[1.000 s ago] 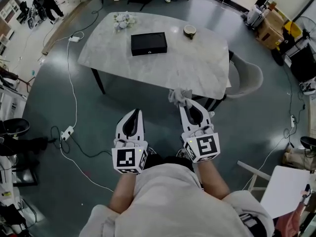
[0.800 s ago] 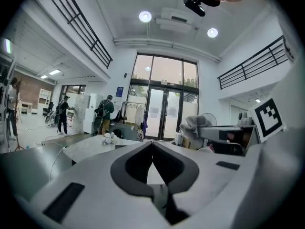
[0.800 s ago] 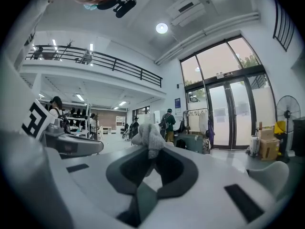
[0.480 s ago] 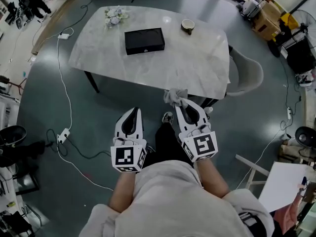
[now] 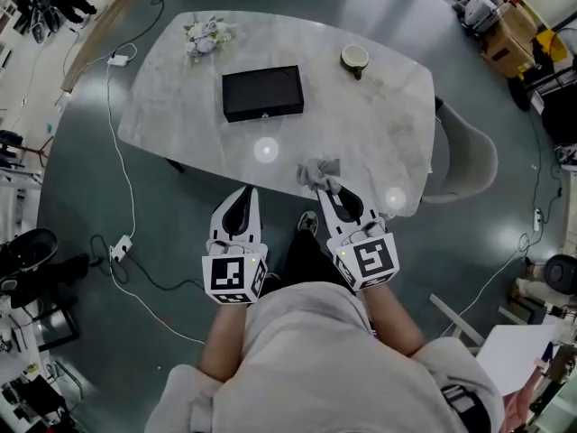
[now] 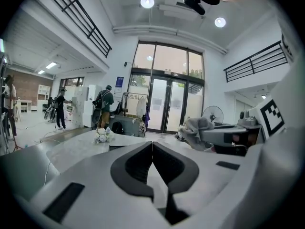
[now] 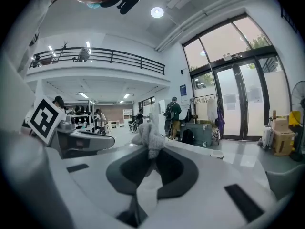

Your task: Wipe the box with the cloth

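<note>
While the flat black rectangular box (image 5: pixel 262 93) sits untouched on the pale marble-patterned table (image 5: pixel 361 120), left of the tabletop's middle and well apart from both tools, the crumpled grey cloth (image 5: pixel 317 173) shows over the table's near edge, bunched at the tip of the right gripper (image 5: pixel 326 190). Look along that gripper's own view and there it is: the jaws are pinched nearly together on a fold of the cloth (image 7: pixel 150 135), the rest of it puffing out above the tips. Over on the other side, the left gripper (image 5: pixel 245 192) is level with its partner, just short of the table's near edge, and its own view shows the two jaws pressed tip to tip with nothing between them. From that same view the cloth (image 6: pixel 198 128) can be seen off to the right, sticking out of the other tool. Further out on the table, a small bunch of white flowers (image 5: pixel 205 36) lies near the far left corner and a round cream cup (image 5: pixel 354 58) stands near the far right side, with the box between them. A grey rounded chair (image 5: pixel 469 156) is tucked at the table's right edge, and a white cable (image 5: pixel 126 165) trails across the grey floor on the left.
</note>
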Demonstrator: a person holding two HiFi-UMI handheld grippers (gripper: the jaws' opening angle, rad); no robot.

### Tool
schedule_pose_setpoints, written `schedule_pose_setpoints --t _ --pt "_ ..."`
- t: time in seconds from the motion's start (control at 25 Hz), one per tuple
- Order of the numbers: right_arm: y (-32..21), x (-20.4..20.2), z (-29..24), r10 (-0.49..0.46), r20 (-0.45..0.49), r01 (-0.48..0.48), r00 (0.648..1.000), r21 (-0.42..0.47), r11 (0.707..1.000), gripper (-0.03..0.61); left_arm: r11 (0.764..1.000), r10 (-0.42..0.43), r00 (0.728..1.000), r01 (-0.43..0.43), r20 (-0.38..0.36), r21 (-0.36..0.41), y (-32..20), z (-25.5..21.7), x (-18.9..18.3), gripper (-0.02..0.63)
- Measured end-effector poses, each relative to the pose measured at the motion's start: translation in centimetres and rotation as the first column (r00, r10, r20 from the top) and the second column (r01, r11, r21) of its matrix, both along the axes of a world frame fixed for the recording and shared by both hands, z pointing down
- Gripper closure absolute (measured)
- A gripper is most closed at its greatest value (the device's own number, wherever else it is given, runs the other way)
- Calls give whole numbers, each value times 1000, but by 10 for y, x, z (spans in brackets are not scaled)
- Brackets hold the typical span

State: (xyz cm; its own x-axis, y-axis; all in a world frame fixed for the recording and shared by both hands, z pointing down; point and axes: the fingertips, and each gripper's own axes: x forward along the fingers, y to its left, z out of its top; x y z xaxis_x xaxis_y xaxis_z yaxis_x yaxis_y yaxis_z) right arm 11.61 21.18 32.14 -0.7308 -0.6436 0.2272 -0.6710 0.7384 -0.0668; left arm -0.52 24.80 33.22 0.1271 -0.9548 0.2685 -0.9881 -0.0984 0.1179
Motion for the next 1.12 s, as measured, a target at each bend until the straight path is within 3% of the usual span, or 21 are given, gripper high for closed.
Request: schedule_pose_setpoints --t 0.32,0.8,1.12 --pt "-80 11 17 -28 16 29 999 -50 998 529 998 -6 1000 7 20 -65 -75 14 12 591" --pt "-137 8 69 -34 -38 28 999 -154 988 529 987 41 999 -41 -1 -156 -140 56 15 591" --pt "-188 3 128 15 11 -10 1000 -358 934 529 965 117 993 -114 1 -235 -201 93 8 591"
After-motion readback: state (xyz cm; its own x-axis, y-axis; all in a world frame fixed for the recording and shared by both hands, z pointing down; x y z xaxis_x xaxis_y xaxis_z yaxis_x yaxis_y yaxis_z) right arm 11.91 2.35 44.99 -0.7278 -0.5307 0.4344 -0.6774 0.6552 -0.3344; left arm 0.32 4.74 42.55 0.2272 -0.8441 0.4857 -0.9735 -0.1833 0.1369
